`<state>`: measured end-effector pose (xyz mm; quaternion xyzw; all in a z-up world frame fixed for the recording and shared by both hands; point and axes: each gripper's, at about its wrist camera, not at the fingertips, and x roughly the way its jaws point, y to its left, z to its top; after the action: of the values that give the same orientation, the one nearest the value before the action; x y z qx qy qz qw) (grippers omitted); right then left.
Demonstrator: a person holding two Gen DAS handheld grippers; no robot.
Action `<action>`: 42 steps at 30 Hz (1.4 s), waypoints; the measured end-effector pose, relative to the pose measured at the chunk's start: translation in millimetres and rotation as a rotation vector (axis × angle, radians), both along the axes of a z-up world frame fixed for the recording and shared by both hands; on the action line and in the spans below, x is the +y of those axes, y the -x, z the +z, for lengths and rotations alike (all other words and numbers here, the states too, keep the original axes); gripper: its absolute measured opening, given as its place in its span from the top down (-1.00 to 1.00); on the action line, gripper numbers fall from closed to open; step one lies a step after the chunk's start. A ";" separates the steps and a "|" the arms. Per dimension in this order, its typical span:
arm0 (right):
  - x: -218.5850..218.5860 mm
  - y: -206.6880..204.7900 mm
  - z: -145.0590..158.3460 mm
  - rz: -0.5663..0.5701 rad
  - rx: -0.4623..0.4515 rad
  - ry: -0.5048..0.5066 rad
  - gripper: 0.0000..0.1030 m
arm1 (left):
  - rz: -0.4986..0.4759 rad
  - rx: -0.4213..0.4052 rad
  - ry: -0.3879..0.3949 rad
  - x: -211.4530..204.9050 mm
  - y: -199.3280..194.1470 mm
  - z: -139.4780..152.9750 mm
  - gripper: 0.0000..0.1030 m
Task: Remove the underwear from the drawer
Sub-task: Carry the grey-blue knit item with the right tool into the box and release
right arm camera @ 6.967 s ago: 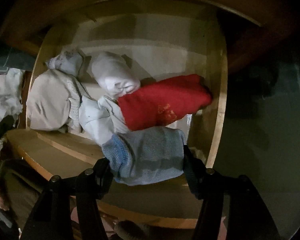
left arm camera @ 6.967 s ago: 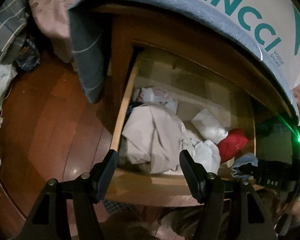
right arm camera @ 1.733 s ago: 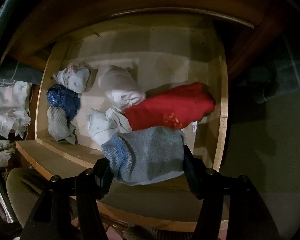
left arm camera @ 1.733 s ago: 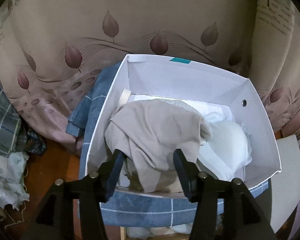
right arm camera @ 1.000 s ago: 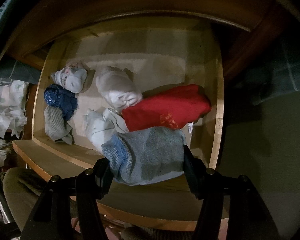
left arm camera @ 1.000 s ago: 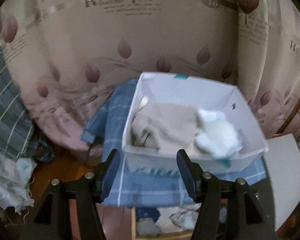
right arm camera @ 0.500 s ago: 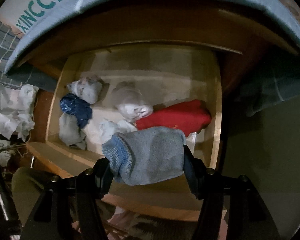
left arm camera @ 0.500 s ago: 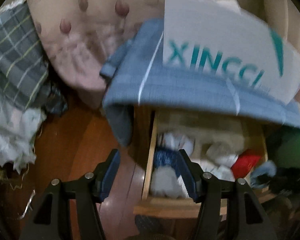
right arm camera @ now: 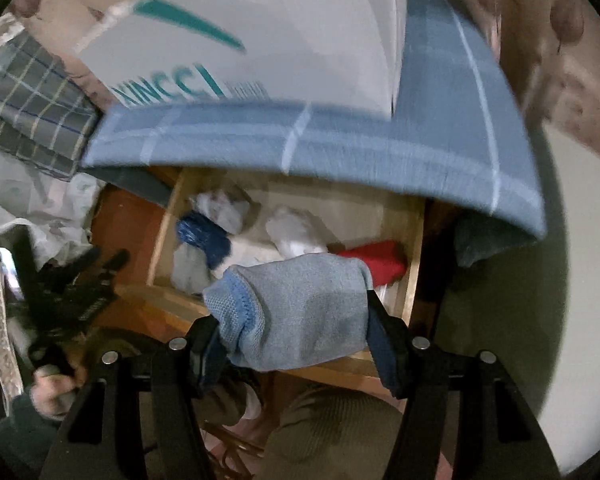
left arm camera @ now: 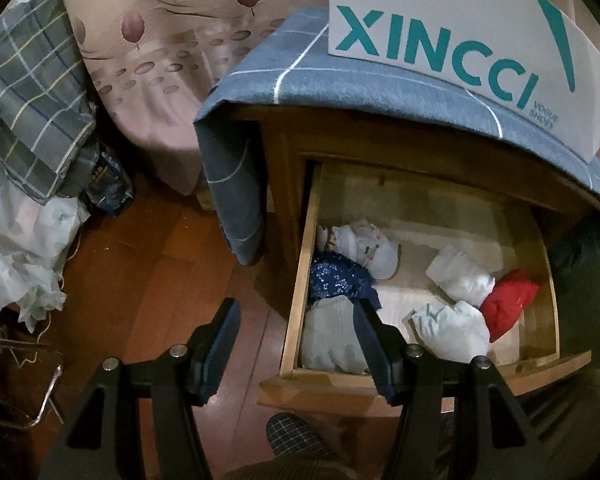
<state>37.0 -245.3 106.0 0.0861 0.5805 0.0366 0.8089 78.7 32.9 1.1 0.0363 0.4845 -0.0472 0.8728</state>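
Right gripper (right arm camera: 294, 336) is clamped on a blue-grey roll (right arm camera: 296, 312) above the drawer (left arm camera: 538, 362), so the step in hand looks like carrying it to the white box (left arm camera: 440, 8) on the blue cloth (left arm camera: 380, 84) overhead. Left gripper (left arm camera: 296, 332) hangs half open and empty over the drawer's left edge, by the grey roll (left arm camera: 328, 338) and navy one (left arm camera: 338, 280). Its next pick calls for shifting inward past the rim; white bundles (left arm camera: 454, 330) and a red one (left arm camera: 508, 304) remain.
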 end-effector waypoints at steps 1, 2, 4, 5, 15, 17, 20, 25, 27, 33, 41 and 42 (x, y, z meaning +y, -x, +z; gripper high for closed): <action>2.0 -0.5 12.7 0.010 -0.018 0.007 -0.13 | 0.002 0.002 0.005 0.5 -0.4 -0.1 -0.17; 3.2 -1.6 28.1 0.019 -0.040 0.007 -0.13 | 0.010 0.006 0.010 2.1 -1.0 -0.9 -0.17; 4.5 -5.1 51.8 0.030 -0.074 0.002 -0.13 | 0.019 0.018 0.020 4.8 -2.3 -2.8 -0.17; 5.2 -9.0 69.8 0.032 -0.104 0.003 -0.13 | 0.026 0.020 0.028 6.6 -2.3 -3.4 -0.17; 5.9 -74.2 153.7 -0.001 -0.280 0.081 -0.15 | 0.028 0.017 0.031 7.2 -1.5 -5.2 -0.17; 7.6 -95.1 150.5 -0.016 -0.276 0.100 -0.15 | 0.021 0.022 0.022 5.6 -2.1 -6.4 -0.17; 2.9 -117.8 143.3 -0.030 -0.249 0.113 -0.16 | 0.023 0.016 0.024 5.5 -1.3 -6.3 -0.17; 0.4 -142.2 118.5 -0.045 -0.185 0.126 -0.16 | 0.024 0.028 0.037 5.8 -3.2 -7.2 -0.17; -0.1 -147.9 107.8 -0.043 -0.160 0.134 -0.16 | 0.025 0.034 0.048 6.4 -4.5 -7.8 -0.17; -0.7 -153.9 85.9 -0.042 -0.112 0.166 -0.19 | 0.024 0.039 0.055 6.1 -5.2 -8.3 -0.17; -4.0 -155.0 76.6 -0.064 -0.092 0.159 -0.32 | 0.025 0.040 0.056 5.6 -5.0 -8.7 -0.17; -3.1 -154.9 77.8 -0.063 -0.091 0.152 -0.40 | 0.025 0.040 0.057 5.7 -4.9 -8.8 -0.17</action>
<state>191.9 -248.4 183.8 0.0410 0.5412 -0.0292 0.8394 83.5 38.7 -7.7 0.0043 0.5007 -0.0510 0.8641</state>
